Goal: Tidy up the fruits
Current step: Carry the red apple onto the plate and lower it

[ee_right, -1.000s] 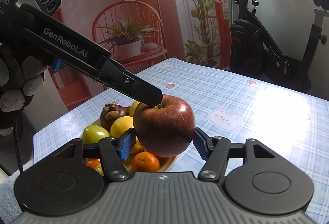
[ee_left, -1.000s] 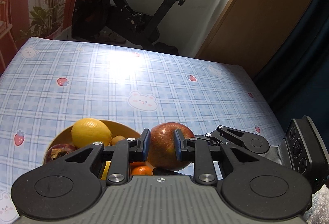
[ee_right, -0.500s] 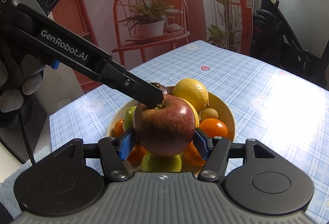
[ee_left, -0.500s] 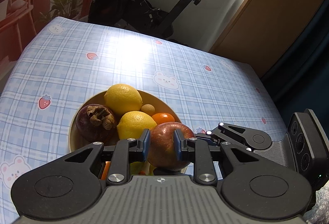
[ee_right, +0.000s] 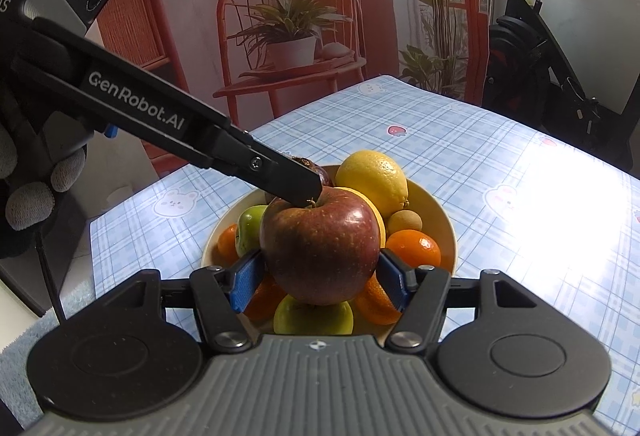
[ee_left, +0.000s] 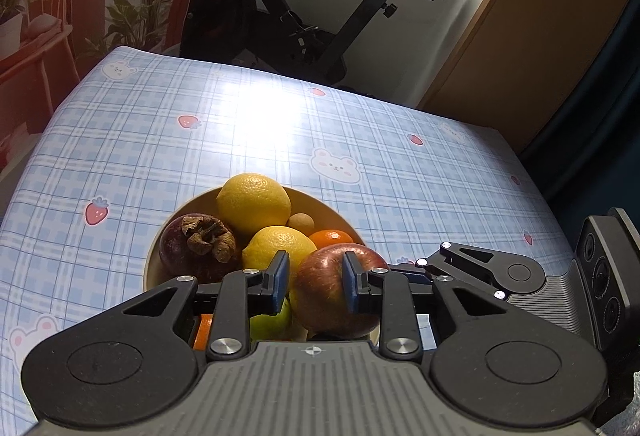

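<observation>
A red apple sits between the blue pads of my right gripper, which is shut on it just above the near side of a yellow bowl. The bowl holds lemons, oranges, green apples and a dark mangosteen. My left gripper reaches in from the left, its tip at the apple's stem. Its jaws are opening, and the pads stand apart over the top of the apple without pressing on it. The right gripper's body shows at the right of the left wrist view.
The bowl stands on a blue checked tablecloth with bare cloth beyond it. An exercise bike stands past the far edge, and a red chair with a potted plant to one side. A gloved hand holds the left gripper.
Both grippers moved together with the apple until it came over the bowl, which now shows in full. The left jaws stand slightly wider than before.
</observation>
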The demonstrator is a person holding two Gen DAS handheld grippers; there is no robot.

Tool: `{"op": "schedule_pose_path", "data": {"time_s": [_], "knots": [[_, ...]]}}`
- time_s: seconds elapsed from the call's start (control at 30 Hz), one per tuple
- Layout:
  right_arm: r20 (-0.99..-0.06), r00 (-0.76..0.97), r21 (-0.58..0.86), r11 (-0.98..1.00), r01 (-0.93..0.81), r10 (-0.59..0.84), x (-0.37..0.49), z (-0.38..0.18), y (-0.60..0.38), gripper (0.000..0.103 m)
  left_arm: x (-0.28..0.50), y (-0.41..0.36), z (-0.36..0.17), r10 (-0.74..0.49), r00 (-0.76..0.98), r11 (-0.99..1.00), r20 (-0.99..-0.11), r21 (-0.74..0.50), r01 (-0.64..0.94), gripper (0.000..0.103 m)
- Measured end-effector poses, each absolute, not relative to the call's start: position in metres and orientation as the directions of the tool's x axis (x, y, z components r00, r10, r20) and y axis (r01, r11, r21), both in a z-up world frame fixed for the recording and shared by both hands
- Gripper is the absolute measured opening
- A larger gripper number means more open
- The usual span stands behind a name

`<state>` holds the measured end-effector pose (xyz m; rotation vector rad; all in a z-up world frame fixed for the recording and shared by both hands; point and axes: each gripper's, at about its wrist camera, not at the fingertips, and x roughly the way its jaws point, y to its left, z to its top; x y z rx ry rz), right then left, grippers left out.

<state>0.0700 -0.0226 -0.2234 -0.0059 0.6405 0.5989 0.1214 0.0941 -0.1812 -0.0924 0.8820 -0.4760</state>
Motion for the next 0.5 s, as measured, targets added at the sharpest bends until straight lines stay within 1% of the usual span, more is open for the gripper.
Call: {"op": "schedule_pose_path", "data": {"time_s": [0.03, 0.07, 0.1, 0.23, 0.33, 0.4, 0.5], "knots": [[-0.562, 0.641, 0.174, 0.833, -0.525, 0.522, 0.070, -0.223, -0.023, 0.065, 0.121, 0.094, -0.181, -0.430, 0.544, 0.895, -0.721, -0.262, 0.361, 0.036], [-0.562, 0.643, 0.174, 0.834, -0.524, 0.521, 0.070, -0.223, -0.024, 0.065, 0.120, 0.094, -0.180, -0.424, 0.549, 0.898, -0.721, -0.255, 0.358, 0.041], [-0.561, 0.645, 0.174, 0.836, -0.521, 0.519, 0.069, -0.222, -0.025, 0.066, 0.119, 0.095, -0.179, -0.418, 0.554, 0.901, -0.720, -0.250, 0.355, 0.044], [-0.557, 0.654, 0.176, 0.843, -0.509, 0.511, 0.069, -0.221, -0.027, 0.067, 0.117, 0.098, -0.177, -0.407, 0.573, 0.908, -0.711, -0.248, 0.337, 0.044], [-0.556, 0.659, 0.175, 0.846, -0.503, 0.507, 0.068, -0.220, -0.028, 0.068, 0.116, 0.101, -0.173, -0.400, 0.593, 0.914, -0.699, -0.252, 0.319, 0.047], [-0.556, 0.661, 0.172, 0.848, -0.502, 0.504, 0.068, -0.220, -0.028, 0.068, 0.116, 0.103, -0.172, -0.397, 0.600, 0.915, -0.694, -0.252, 0.314, 0.053], [-0.556, 0.668, 0.160, 0.852, -0.498, 0.495, 0.067, -0.219, -0.028, 0.071, 0.115, 0.103, -0.170, -0.390, 0.610, 0.919, -0.690, -0.244, 0.310, 0.056]]}}
